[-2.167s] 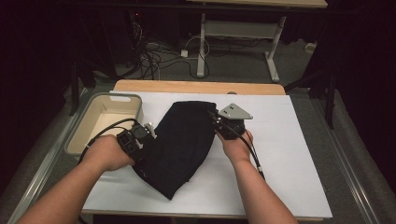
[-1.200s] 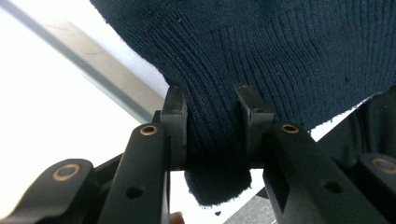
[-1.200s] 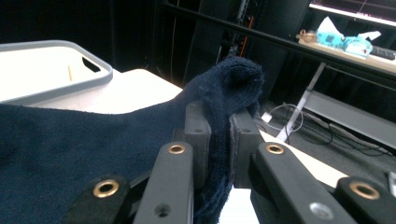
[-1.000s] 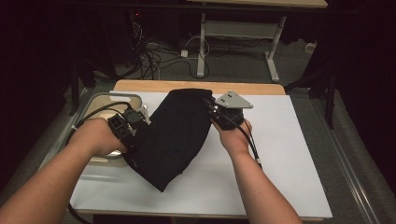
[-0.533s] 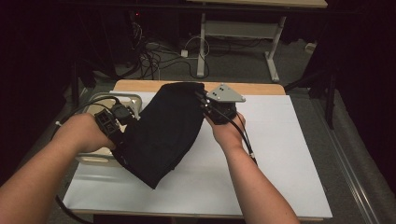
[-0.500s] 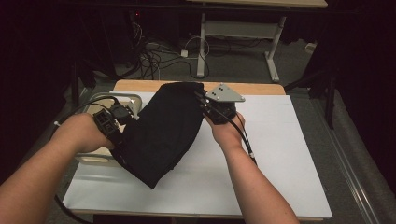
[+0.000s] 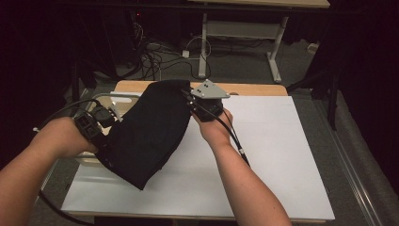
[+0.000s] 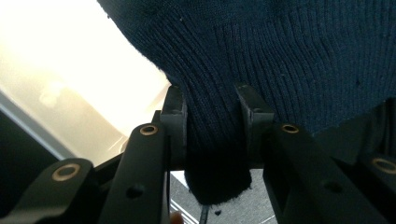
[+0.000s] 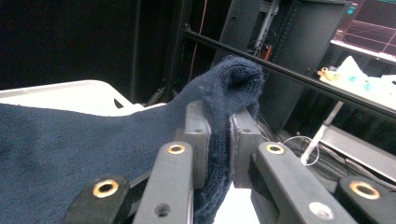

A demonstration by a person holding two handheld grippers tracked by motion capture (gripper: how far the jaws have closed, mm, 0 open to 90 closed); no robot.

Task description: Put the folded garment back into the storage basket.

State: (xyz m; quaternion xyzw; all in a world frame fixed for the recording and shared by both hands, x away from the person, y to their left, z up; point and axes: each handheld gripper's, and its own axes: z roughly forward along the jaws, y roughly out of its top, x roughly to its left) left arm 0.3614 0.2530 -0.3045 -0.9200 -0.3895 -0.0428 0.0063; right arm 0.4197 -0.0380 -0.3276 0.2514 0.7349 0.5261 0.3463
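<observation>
- Near edge: white table [image 7: 282, 155] bare along the front and over the whole right half, plenty of free surface there.
- Left side is tight: left forearm hangs over the table's left edge, with a pale bin [image 7: 106, 101] just beyond the left gripper [image 7: 101, 123], partly covered by cloth.
- Left gripper clenched on a bunched fold of the dark knit garment [image 7: 148, 129]; in the left gripper view the rib-knit [image 8: 280, 60] fills the gap between both pads [image 8: 175, 123], a stub of fabric poking out below.
- Right gripper [image 7: 190, 101] clamped on the garment's opposite edge near the far side of the table; in the right gripper view a peak of navy knit [image 9: 233, 79] is pinched between nearly closed pads.
- Garment stretched between the two grippers, lifted, lower corner drooping to the table near the front left.
- Looks: dark navy, fine knit body, ribbed band, some light lint specks.
- Far: wooden strip [image 7: 254, 88] along the table's back edge, then floor with cables [image 7: 155, 52] and a desk frame [image 7: 235, 33].
</observation>
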